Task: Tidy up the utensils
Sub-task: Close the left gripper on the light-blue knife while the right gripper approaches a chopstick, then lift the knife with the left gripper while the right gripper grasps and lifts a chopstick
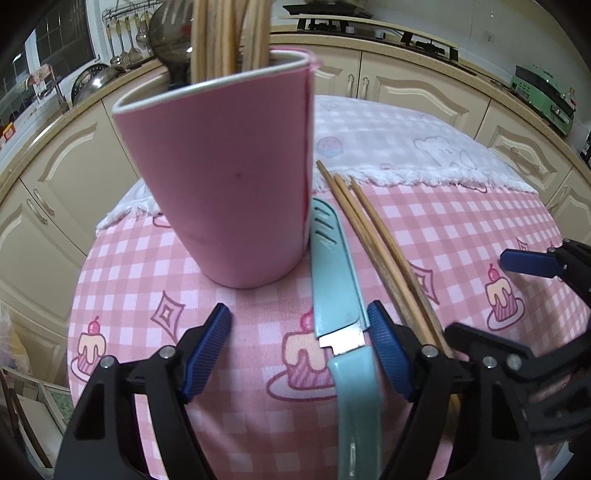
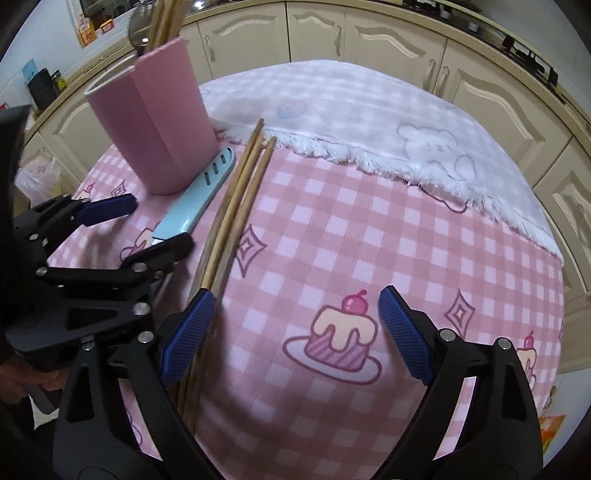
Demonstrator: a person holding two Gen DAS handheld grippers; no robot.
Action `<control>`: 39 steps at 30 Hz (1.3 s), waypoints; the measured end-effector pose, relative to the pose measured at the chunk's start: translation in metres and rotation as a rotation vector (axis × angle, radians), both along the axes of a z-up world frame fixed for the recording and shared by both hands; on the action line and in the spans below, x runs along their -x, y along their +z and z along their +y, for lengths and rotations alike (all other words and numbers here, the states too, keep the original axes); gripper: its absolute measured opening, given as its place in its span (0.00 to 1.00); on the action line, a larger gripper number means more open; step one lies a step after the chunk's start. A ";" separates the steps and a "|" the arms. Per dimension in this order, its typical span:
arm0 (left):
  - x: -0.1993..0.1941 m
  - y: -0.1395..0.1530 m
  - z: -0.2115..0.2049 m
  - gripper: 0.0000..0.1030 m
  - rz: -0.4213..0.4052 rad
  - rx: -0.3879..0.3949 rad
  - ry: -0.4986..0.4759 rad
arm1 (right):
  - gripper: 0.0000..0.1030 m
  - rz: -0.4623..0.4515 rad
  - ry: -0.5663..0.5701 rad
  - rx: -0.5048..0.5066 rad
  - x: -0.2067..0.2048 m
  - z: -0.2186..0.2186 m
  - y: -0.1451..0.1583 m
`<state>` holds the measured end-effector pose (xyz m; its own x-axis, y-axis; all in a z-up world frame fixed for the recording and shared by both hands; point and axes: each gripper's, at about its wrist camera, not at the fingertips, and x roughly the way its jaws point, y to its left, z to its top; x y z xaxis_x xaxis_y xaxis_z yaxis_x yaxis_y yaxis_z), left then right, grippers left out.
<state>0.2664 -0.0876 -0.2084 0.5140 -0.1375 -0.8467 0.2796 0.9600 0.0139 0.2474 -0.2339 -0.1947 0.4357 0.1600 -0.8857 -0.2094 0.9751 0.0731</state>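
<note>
Two claws were over the desk (image 2: 369,229), and mine on the left was the nearer to the knife (image 1: 334,291). My left claw (image 1: 299,350) stood with its jaws apart, the knife between them: its long axis ran straight away from me, along the line my claw pointed, sheathed blade toward the pink holder (image 1: 221,177) and handle back under me. The right-hand pad sat just beside the knife where blade meets handle; whether it already touched I could not quite tell, and the left-hand pad was well clear. So the knife lay flat on the pink checked cloth (image 2: 369,229), not gripped.

My right claw (image 2: 295,332) also stood apart, with nothing between its pads but the cloth; the three loose chopsticks (image 2: 236,206) lay just to its left, passing under its left pad, running parallel to the knife.

In the holder, which stood upright just beyond the knife's tip, a bunch of chopsticks (image 1: 225,33) rose from the farther compartment. The nearer compartment's inside was hidden from both views.
</note>
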 end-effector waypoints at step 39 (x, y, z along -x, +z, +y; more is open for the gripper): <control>-0.015 0.005 -0.008 0.27 0.040 -0.019 -0.080 | 0.29 0.039 0.135 0.075 -0.042 0.029 0.005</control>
<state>0.2817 -0.0956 -0.2029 0.4677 -0.1604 -0.8692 0.3560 0.9343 0.0191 0.2892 -0.2048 -0.1898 0.3793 0.1475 -0.9134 -0.3379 0.9411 0.0117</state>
